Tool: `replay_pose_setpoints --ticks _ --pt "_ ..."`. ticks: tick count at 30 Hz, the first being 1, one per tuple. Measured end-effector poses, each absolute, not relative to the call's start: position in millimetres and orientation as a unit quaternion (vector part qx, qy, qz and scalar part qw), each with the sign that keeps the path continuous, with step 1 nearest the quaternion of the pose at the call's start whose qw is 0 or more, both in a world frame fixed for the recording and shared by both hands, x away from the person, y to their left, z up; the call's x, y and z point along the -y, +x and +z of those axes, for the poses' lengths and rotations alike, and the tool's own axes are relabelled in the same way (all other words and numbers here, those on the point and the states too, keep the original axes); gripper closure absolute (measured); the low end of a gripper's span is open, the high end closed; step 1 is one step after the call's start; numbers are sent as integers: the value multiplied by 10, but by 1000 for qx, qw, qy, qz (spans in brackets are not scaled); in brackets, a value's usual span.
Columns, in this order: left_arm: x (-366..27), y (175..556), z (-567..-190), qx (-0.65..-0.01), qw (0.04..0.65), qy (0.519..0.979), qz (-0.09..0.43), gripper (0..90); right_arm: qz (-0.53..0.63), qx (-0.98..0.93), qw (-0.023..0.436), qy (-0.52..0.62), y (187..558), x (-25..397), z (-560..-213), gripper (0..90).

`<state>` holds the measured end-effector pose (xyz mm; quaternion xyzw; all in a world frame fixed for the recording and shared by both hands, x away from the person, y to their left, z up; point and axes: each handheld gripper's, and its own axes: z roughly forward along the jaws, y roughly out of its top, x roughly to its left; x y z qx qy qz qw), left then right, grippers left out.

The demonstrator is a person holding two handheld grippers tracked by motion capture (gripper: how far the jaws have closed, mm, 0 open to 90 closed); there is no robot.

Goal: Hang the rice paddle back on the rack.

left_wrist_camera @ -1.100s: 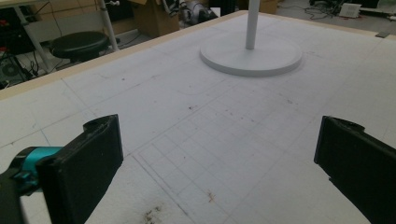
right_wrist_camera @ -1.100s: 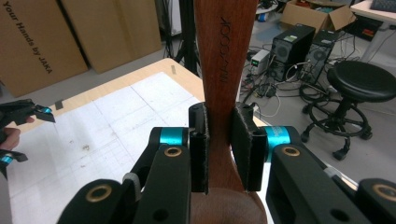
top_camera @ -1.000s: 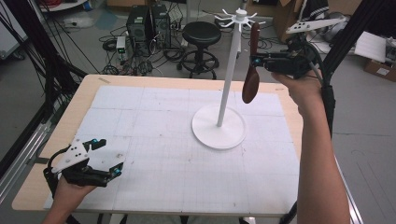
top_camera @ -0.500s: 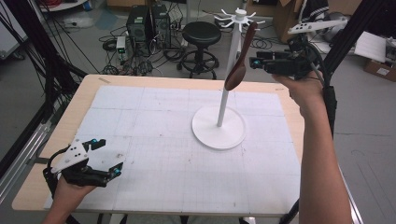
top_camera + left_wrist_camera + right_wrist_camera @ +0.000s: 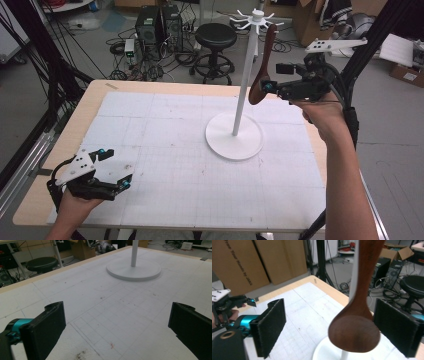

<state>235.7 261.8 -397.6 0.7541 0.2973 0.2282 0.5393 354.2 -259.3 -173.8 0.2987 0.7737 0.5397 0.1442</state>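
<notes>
**At the rack, a wooden spoon hangs between our parted jaws**

Up at the far right of the table, our right gripper (image 5: 270, 87) sits level with the bowl of a dark wooden spoon (image 5: 262, 67). The spoon hangs tilted from one of the hooks at the top of a white rack (image 5: 245, 75); whether its handle is fully seated on the hook we cannot tell. From the right gripper's own view the spoon's bowl (image 5: 354, 333) floats between the two black jaws, which stand wide apart and do not touch it.

We judge the step in hand to be hanging the spoon, with the release made. Next we would draw the right gripper straight back, without brushing the bowl and swinging it off its hook.

Our left gripper (image 5: 112, 170) rests low on the near left corner of the white table mat (image 5: 175, 150), jaws wide and empty.

We see no containers on the table; the rack's round base (image 5: 133, 271) is bare.
</notes>
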Motion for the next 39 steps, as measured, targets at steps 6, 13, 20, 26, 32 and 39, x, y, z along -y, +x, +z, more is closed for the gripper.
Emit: replay_pose_setpoints --ticks 6,13,20,26,32,39 --pt "-2627 2355 -3975 -299 540 753 228 17 543 -775 133 296 3497 2582 -1878 24" --pt "-2629 2358 -3971 -299 539 753 230 17 556 -770 122 288 3406 2559 -2001 4" --pt "-2620 2340 -3943 -300 542 750 233 17 562 -770 122 276 3290 2529 -2131 4" --pt "-2633 2311 -3928 -300 542 749 236 17 567 -767 123 274 3162 2560 -2296 4" --pt "-2624 2300 -3932 -301 542 749 236 17 572 -764 121 275 3054 2604 -2483 4" --pt "-2620 2297 -3940 -302 542 748 235 17 570 -768 110 271 2974 2616 -2686 4"
